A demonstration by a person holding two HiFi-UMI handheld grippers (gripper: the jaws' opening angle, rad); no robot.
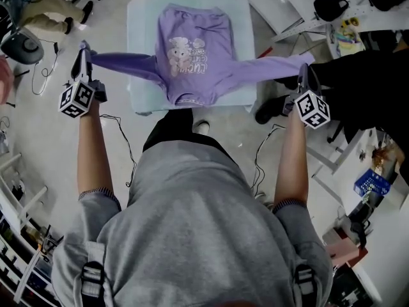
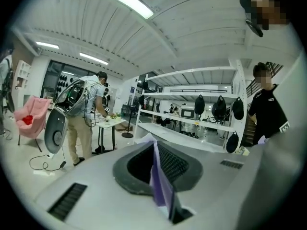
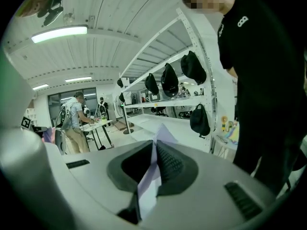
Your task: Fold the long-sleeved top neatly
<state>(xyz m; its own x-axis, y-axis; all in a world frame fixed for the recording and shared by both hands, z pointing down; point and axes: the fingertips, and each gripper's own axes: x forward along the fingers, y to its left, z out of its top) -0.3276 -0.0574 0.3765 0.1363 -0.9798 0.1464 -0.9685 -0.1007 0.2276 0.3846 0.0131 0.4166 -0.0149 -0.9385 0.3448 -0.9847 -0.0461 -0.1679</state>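
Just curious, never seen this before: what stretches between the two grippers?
The purple top: in the head view, the left gripper and right gripper each pinch a sleeve end, its body spread over the pale table.

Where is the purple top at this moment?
Head view, upper centre: the purple top lies on the pale table, its sleeves stretched sideways between the left gripper and right gripper.

The pink lettering printed on the purple long-sleeved top (image 1: pixel 192 43) is too small to read.
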